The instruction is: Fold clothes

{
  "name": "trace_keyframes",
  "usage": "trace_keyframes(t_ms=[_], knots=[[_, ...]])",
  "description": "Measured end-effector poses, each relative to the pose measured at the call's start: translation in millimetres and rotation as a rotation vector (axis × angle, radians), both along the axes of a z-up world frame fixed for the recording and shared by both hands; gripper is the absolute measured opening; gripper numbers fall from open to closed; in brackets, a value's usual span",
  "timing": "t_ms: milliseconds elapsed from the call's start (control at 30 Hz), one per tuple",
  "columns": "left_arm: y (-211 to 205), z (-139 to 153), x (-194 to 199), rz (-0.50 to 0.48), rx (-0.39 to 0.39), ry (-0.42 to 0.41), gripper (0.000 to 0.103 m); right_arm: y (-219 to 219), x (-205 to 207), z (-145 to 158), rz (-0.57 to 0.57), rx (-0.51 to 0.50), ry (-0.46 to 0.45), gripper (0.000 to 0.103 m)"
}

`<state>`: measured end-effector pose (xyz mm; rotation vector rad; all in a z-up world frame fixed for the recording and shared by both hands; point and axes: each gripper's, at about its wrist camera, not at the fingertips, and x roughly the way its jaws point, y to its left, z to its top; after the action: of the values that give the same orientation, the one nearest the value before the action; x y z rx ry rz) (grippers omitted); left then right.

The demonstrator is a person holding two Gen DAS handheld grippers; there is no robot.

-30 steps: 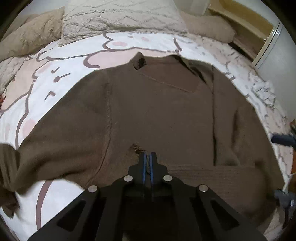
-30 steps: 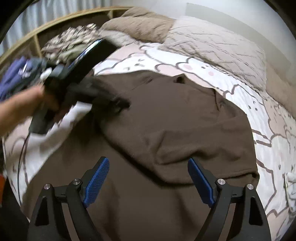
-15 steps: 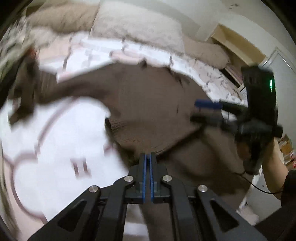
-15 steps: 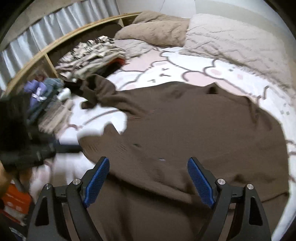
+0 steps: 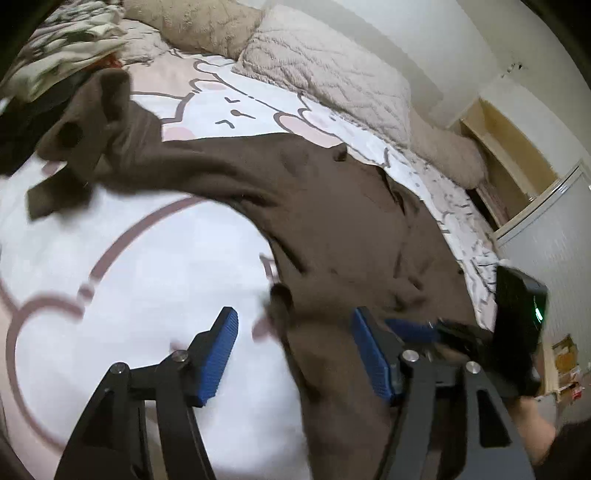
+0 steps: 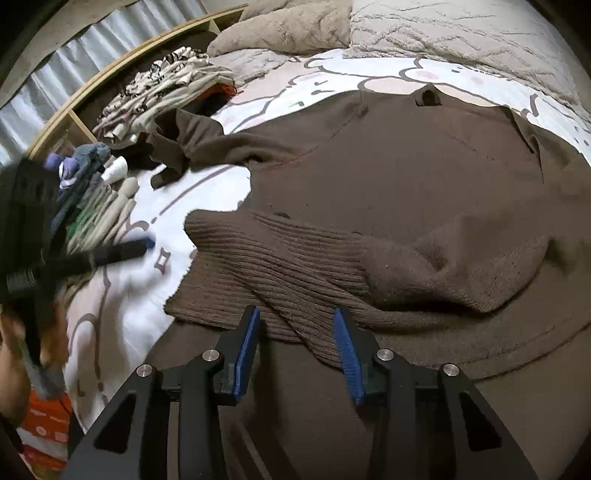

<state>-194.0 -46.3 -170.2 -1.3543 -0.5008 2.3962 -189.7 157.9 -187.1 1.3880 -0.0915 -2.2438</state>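
**Cuff sat right in the right claw's mouth**

Left wrist view: left claw (image 5: 291,354) was just opening, nothing pinched, sweater (image 5: 332,221) edge ahead on the bed (image 5: 147,277).

Right wrist view: right claw (image 6: 295,347) was narrowing, not pinching, around the ribbed cuff (image 6: 273,266), which ran up-left.

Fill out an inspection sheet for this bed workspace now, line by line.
Surface: bed sheet, white with pink cartoon print.
Job's things: brown sweater spread flat; one sleeve folded across the body, the other sleeve stretched sideways.
Clutter: pile of clothes at the bed's edge; pillows at the head.
Grippers: left gripper just opening, nothing pressed; right gripper closing around the ribbed cuff, pads not yet pressing.
Cables: nothing seen.
Surroundings: wooden shelf, white wall.
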Motion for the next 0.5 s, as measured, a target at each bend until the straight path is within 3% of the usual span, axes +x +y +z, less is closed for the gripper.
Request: trace_keyframes(t_ms=[133, 167, 233, 367, 500], knots=[[9.6, -21.6, -27.0, -0.03, 0.007, -0.054, 0.059, -4.5, 4.4, -6.9, -0.003, 0.035, 0.014, 0.042], [11.1, -25.6, -29.4, -0.04, 0.02, -0.064, 0.043, -4.3, 5.8, -7.0, -0.004, 0.039, 0.021, 0.042], [13.6, -28.0, -28.2, -0.062, 0.051, -0.077, 0.022, -3.4, 8.5, -7.4, -0.008, 0.041, 0.035, 0.042], [14.8, -10.6, -9.9, -0.075, 0.052, 0.001, 0.021, 11.6, 7.9, -2.9, -0.043, -0.057, 0.004, 0.042], [13.9, 13.5, 9.5, -0.09, 0.047, 0.085, 0.021, 70.3, -12.3, 19.8, -0.189, -0.314, -0.148, 0.047]])
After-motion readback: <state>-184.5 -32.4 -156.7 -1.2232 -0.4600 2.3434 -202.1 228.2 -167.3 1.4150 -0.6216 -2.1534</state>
